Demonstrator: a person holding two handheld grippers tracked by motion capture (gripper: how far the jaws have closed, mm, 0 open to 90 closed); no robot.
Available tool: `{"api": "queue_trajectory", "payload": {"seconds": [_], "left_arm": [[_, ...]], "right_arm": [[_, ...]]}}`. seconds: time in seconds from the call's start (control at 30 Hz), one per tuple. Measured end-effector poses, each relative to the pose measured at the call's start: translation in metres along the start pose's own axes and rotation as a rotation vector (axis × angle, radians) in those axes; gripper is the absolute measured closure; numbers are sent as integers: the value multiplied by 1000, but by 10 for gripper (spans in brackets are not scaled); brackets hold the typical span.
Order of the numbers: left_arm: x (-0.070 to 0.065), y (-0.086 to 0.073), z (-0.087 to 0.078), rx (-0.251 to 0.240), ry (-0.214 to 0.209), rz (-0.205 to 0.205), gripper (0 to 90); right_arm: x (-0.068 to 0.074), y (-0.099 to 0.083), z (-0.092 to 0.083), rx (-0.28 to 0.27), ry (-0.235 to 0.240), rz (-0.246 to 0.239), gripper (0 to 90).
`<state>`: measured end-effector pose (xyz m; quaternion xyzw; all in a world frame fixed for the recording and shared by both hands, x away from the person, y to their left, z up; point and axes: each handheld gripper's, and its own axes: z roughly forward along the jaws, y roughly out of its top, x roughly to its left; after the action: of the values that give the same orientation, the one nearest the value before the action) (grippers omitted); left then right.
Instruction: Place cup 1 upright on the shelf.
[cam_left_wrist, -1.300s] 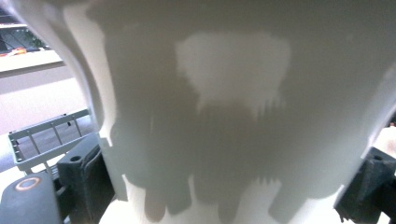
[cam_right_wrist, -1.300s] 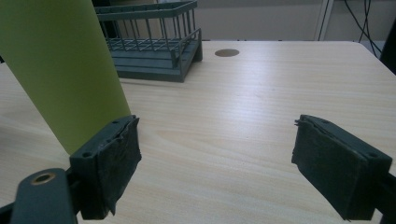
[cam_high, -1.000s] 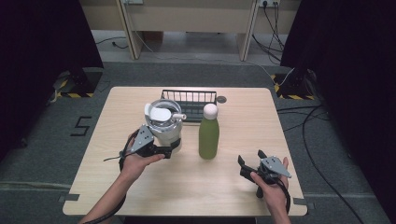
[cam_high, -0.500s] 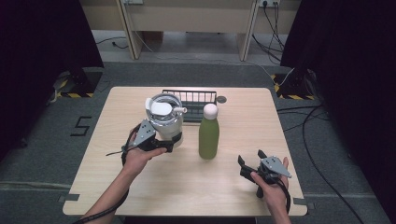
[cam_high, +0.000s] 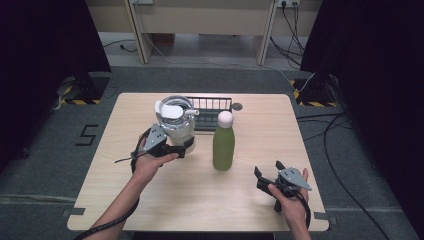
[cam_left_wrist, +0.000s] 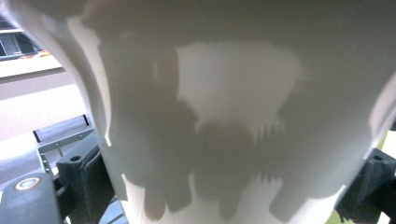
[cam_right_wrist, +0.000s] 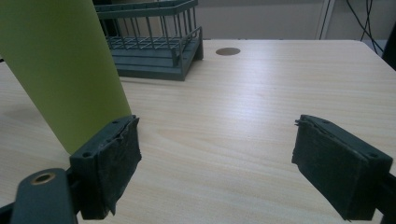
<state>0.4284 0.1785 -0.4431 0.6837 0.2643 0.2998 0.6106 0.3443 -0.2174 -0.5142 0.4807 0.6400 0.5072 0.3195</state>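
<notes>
- The right gripper (cam_high: 270, 181) rests at about five o'clock on the table (cam_high: 320, 150), jaws apart with only bare wood between them.
- The green bottle (cam_high: 223, 145) stands upright near the centre.
- At ten o'clock from the bottle, the left gripper (cam_high: 180, 148) clamps the white jug (cam_high: 176, 122) by its lower wall.
- A dark wire rack (cam_high: 212, 107) sits at twelve o'clock, just behind the jug.

Wooden table (cam_high: 150, 195) bears bottle (cam_high: 223, 145) (green) and rack (cam_high: 212, 112).
</notes>
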Motion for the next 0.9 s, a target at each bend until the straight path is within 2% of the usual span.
{"api": "queue_trajectory", "payload": {"seconds": [0.4, 0.43, 0.5, 0.9], "left_arm": [[6, 5, 10, -1, 5, 4, 105], [4, 5, 12, -27, 5, -26, 104], [6, 5, 15, -31, 7, -34, 104], [10, 6, 18, -31, 15, -40, 104]], "right_arm": [[0, 0, 0, 1, -1, -1, 148], [0, 0, 0, 1, -2, -1, 148], [0, 0, 0, 3, -2, -1, 148], [0, 0, 0, 3, -2, -3, 148]]}}
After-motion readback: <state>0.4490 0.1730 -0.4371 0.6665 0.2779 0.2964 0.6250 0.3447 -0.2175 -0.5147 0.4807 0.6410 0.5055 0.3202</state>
